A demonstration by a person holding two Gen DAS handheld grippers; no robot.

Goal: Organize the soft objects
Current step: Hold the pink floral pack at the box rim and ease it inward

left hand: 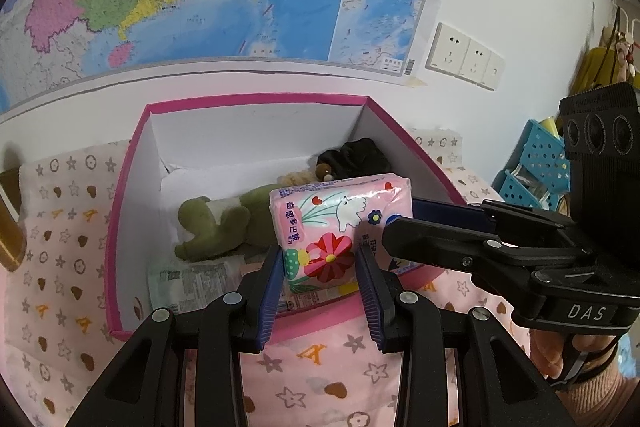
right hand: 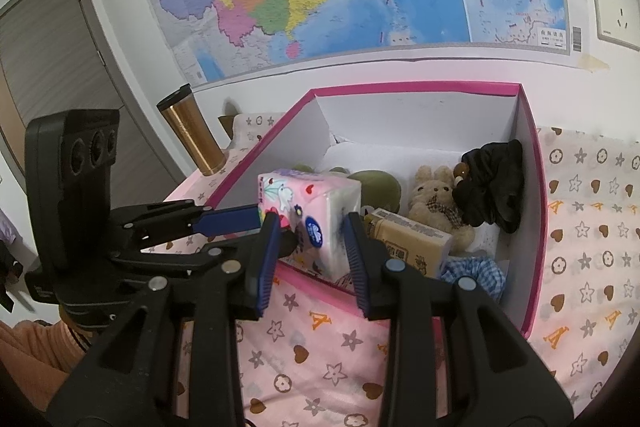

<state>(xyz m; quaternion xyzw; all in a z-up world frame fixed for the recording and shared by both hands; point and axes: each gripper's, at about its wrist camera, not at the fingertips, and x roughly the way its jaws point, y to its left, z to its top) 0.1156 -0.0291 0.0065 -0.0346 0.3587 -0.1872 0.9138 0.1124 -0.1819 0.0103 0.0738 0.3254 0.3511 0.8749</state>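
Note:
A pink flowered tissue pack (left hand: 332, 223) (right hand: 316, 215) hangs over the near rim of the pink-edged white box (left hand: 256, 99) (right hand: 416, 87). My left gripper (left hand: 319, 253) is shut on its lower end, blue pads pressing both sides. My right gripper (left hand: 401, 223) (right hand: 312, 225) is shut on the pack's other end. In the right wrist view the left gripper (right hand: 256, 223) reaches in from the left. Inside the box lie a green plush (left hand: 216, 227), a beige rabbit plush (right hand: 434, 199), a black fabric piece (right hand: 494, 183), a tan tissue pack (right hand: 416, 243) and a blue checked cloth (right hand: 476, 271).
The box stands on a pink cloth (left hand: 328, 371) printed with stars and hearts, close to a wall with a map and sockets. A gold tumbler (right hand: 192, 135) stands left of the box. Blue baskets (left hand: 532, 167) sit to its right. A green-white packet (left hand: 192, 283) lies at the box's near corner.

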